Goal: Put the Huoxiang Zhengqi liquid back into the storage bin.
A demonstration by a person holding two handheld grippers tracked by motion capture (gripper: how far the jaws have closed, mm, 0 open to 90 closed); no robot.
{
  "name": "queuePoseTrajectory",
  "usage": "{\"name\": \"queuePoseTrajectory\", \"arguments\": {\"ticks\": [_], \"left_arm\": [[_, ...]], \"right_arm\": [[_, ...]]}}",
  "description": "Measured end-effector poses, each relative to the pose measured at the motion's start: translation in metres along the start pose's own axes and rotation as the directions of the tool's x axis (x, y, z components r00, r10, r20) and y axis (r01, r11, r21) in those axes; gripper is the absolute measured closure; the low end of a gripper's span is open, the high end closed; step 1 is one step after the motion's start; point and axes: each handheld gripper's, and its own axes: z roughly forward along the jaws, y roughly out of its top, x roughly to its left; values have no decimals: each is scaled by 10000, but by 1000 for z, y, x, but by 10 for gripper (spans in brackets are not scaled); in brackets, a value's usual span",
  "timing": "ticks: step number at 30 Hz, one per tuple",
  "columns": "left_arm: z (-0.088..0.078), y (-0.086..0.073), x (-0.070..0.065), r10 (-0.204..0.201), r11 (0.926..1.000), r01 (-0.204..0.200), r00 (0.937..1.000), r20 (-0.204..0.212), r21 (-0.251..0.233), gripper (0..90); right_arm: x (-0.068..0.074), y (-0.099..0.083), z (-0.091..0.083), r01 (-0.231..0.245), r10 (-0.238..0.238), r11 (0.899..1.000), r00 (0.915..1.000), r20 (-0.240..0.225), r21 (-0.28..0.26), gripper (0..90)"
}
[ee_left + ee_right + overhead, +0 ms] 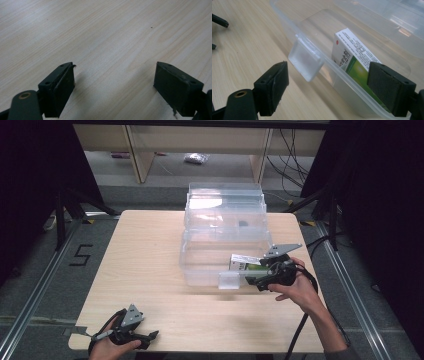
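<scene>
Clear plastic bin wall runs between the right gripper's spread fingers; the green-white box lies inside it, by the far finger. Left gripper's fingers are spread over bare counter.

A white-and-green carton stands on edge inside the clear plastic bin, against its near wall at the right (print apparently facing up).

Right gripper: black jaws. Between them, clear colourless plastic box with frosted latch tab. Beside right jaw, carton: white top, fine black print, red mark, green lower panel. Under jaws, pale wood-grain table. Left gripper: black jaws.
</scene>
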Motion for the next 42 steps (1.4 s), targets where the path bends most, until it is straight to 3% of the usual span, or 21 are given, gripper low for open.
{"name": "queuePoseTrajectory", "arguments": {"ticks": [2, 3, 7, 10, 21, 24, 25, 27, 28, 32, 33, 41, 42], "left_arm": [[0, 0, 0, 5, 10000, -5, 10000, 6, -5, 163], [0, 0, 0, 1, 10000, -1, 10000, 5, -1, 163], [1, 0, -1, -76, 10000, 76, 10000, 40, -10, 163], [0, 0, 0, 14, 10000, -14, 10000, 3, -7, 164], [-1, 0, 0, 4, 10000, -4, 10000, 0, -5, 163], [1, 0, -2, -272, 9991, 270, 9996, -60, -318, 163], [-1, 0, 0, 6, 10000, -6, 10000, -9, -86, 163], [0, 0, 0, 8, 9999, -8, 10000, -32, -109, 163], [2, 0, -2, -285, 9991, 284, 9996, -31, -320, 163], [1, 0, -2, -164, 9993, 164, 9999, 7, -329, 163], [-1, 0, -1, 49, 9999, -48, 10000, 59, -128, 163], [-2, 1, 0, 83, 9998, -83, 10000, 9, -154, 162], [-3, 1, 1, 99, 9998, -99, 9999, 17, -148, 162]], "right_arm": [[3, -2, -1, -186, 185, 9998, 9998, -89, -60, 186], [6, -4, 0, -234, 230, 9991, 9997, -100, -349, 185], [10, -8, 0, -63, 59, 9995, 9999, -117, -320, 184], [14, -13, 3, -78, 72, 9999, 9992, -381, -143, 184], [26, -29, 4, 13, -22, 9996, 9994, -335, -272, 181], [30, -35, 6, -23, 6, 9993, 9989, -464, -362, 184], [32, -37, 7, -92, 72, 9990, 9989, -455, -442, 184], [34, -40, 9, -43, 26, 9994, 9987, -508, -330, 183], [35, -42, 11, 45, -65, 9994, 9984, -562, -356, 184], [36, -48, 15, -158, 132, 9993, 9969, -777, -334, 186], [36, -49, 16, -178, 150, 9993, 9966, -816, -337, 186], [41, -59, 18, -509, 487, 9983, 9959, -763, -282, 176], [40, -61, 18, -353, 321, 9986, 9965, -766, -400, 175]]}}
